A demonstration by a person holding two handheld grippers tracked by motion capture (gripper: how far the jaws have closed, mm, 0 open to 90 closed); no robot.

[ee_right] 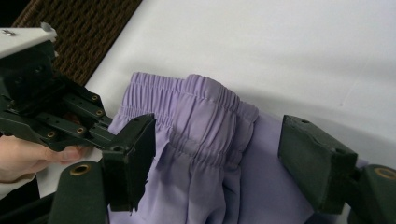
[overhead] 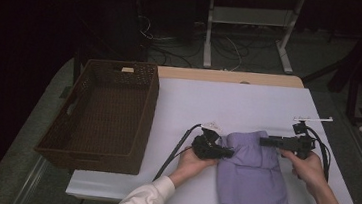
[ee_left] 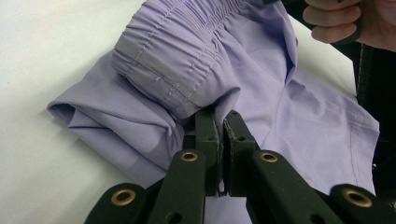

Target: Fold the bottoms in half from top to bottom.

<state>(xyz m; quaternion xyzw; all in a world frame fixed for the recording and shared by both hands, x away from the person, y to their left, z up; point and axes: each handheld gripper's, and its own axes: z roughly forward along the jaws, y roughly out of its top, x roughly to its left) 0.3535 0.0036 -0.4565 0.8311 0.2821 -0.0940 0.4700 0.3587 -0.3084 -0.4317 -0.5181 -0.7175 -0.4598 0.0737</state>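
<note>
A lilac garment [overhead: 252,174] with an elastic waistband lies folded on the white table [overhead: 229,99], near its front edge. My left gripper [overhead: 228,152] is at the cloth's left side and is shut on a fold of the garment [ee_left: 289,107] just below the gathered waistband; the jaws [ee_left: 220,117] are pressed together with fabric between them. My right gripper [overhead: 263,139] hovers over the waistband end, open. Its jaws [ee_right: 219,144] stand wide apart on either side of the bunched waistband of the garment [ee_right: 205,116], touching nothing that I can see. The left gripper [ee_right: 51,109] also appears beyond it.
A dark brown wicker basket [overhead: 88,154] stands at the table's left side, its weave [ee_right: 79,32] close to the left gripper. Cables trail from both grippers across the table. Beyond the far edge are desk legs and floor cables.
</note>
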